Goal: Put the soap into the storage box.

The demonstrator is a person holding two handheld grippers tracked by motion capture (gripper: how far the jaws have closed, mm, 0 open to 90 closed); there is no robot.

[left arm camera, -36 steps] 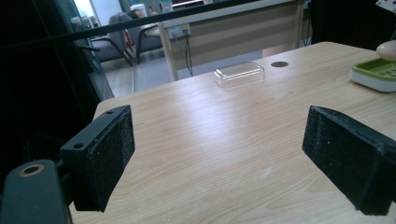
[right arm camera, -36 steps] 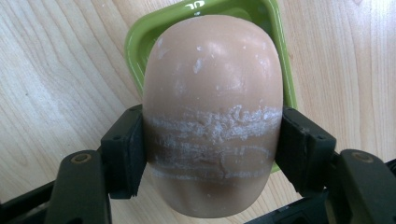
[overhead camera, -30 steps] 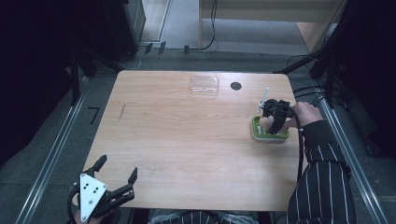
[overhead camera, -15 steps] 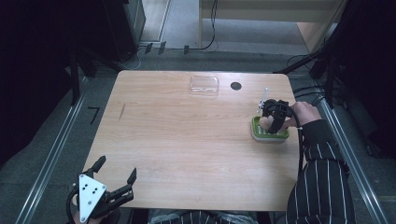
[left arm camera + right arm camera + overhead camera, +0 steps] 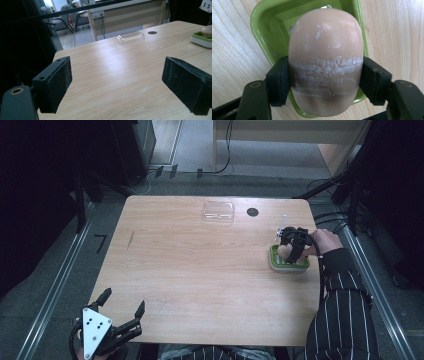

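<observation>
The right tool (image 5: 325, 77) clamps the soap bar (image 5: 325, 62), seemingly just above the green dish (image 5: 265, 22); the left tool (image 5: 120, 82) gapes.

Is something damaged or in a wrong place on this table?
Only the soap bar looks worn: whitish scuffed bands cross its middle, where the right tongs clamp it above the green dish. Nothing is spilled.
</observation>
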